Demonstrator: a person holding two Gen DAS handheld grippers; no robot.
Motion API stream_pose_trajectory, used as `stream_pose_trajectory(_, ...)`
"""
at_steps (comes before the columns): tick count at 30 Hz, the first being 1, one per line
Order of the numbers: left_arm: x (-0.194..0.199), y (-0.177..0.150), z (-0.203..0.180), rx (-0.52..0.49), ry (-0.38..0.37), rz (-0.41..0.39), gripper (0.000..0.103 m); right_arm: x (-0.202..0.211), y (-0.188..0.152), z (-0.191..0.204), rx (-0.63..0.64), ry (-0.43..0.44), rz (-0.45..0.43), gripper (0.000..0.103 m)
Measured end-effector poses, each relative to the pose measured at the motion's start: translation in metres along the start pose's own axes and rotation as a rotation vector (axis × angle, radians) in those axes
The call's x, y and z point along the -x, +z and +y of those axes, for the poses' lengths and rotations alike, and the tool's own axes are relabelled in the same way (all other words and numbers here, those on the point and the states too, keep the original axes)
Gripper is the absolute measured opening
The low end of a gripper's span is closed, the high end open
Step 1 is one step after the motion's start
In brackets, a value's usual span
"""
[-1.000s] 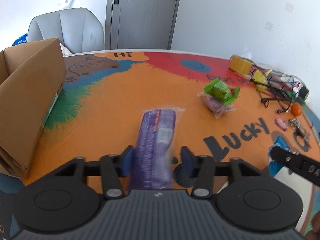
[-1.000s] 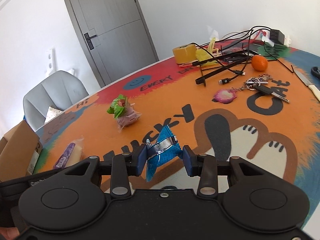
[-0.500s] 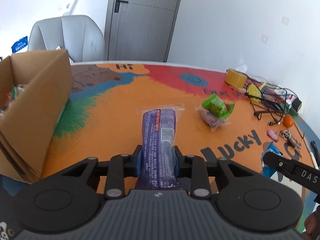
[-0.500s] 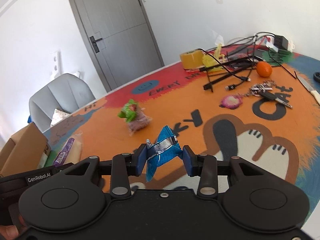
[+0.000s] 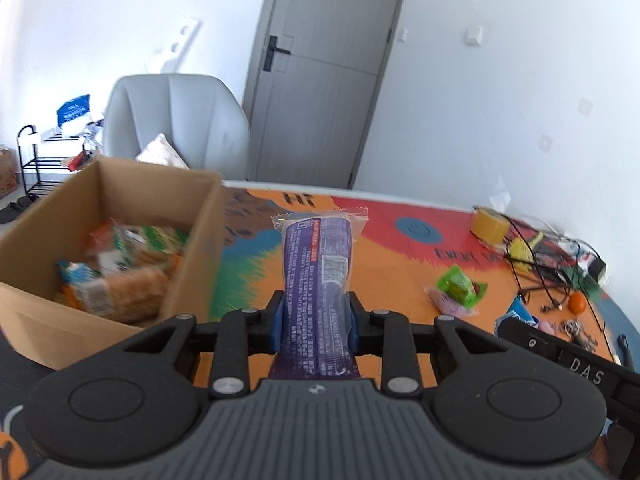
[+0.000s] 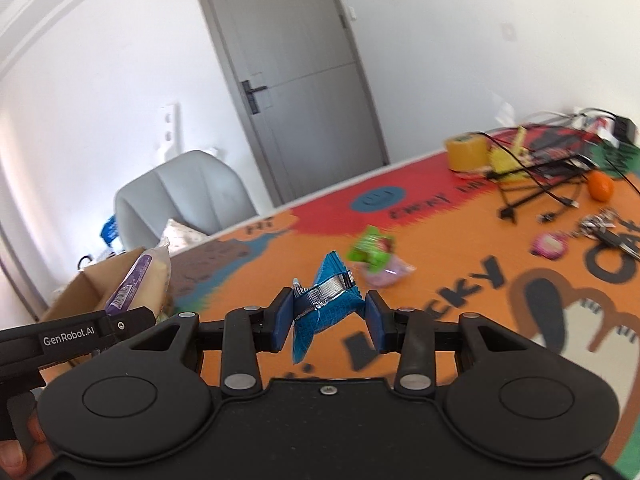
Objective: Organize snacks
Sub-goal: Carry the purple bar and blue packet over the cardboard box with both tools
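My left gripper [image 5: 316, 320] is shut on a long purple snack pack [image 5: 318, 272] and holds it in the air, to the right of an open cardboard box [image 5: 200, 240] with several snacks inside. My right gripper [image 6: 326, 320] is shut on a crumpled blue snack wrapper [image 6: 328, 300], held above the table. A green and pink snack bag [image 5: 456, 290] lies on the orange table mat; it also shows in the right wrist view [image 6: 376, 256]. The purple pack [image 6: 134, 284] and the box [image 6: 88, 284] show at the left of the right wrist view.
A yellow tape roll [image 5: 490, 226], tangled black cables [image 5: 548, 256], an orange fruit [image 5: 578, 302] and keys [image 5: 576, 328] lie at the table's right. A grey chair [image 5: 176, 120] stands behind the box, a door [image 5: 324, 72] beyond.
My left gripper closed on the purple pack, lifted it off the table and swung left toward the box. My right gripper rose with the blue wrapper still in it.
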State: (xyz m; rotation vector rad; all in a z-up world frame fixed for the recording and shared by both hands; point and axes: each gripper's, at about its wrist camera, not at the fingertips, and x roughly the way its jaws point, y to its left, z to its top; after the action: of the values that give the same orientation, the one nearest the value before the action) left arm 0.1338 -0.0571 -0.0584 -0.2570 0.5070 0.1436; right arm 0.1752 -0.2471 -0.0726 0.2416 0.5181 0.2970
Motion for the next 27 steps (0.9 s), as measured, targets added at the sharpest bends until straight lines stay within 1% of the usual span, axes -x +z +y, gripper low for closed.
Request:
stream_pose_trajectory(7,0.022,0.015,0.030,0.033,0.037,-0.057,0.029,0.000,0.006,0.033,0.031,0.062,-0.016,0.039)
stream_pose_trajectory(11,0.038,0.023,0.049,0.045,0.078,-0.108,0.029,-0.001,0.007,0.052,0.052,0.091,-0.024,0.039)
stream_pose_trajectory(15,0.047,0.029,0.068,0.076,0.097,-0.129,0.029,-0.003,0.008,0.071,0.075,0.119,-0.025,0.039)
stream_pose_trajectory(22,0.052,0.033,0.097,0.120,0.131,-0.141,0.029,-0.004,0.011,0.101,0.111,0.162,-0.031,0.039)
stream_pose_trajectory(27,0.049,0.038,0.118,0.146,0.146,-0.138,0.029,-0.013,0.012,0.123,0.142,0.196,-0.026,0.039)
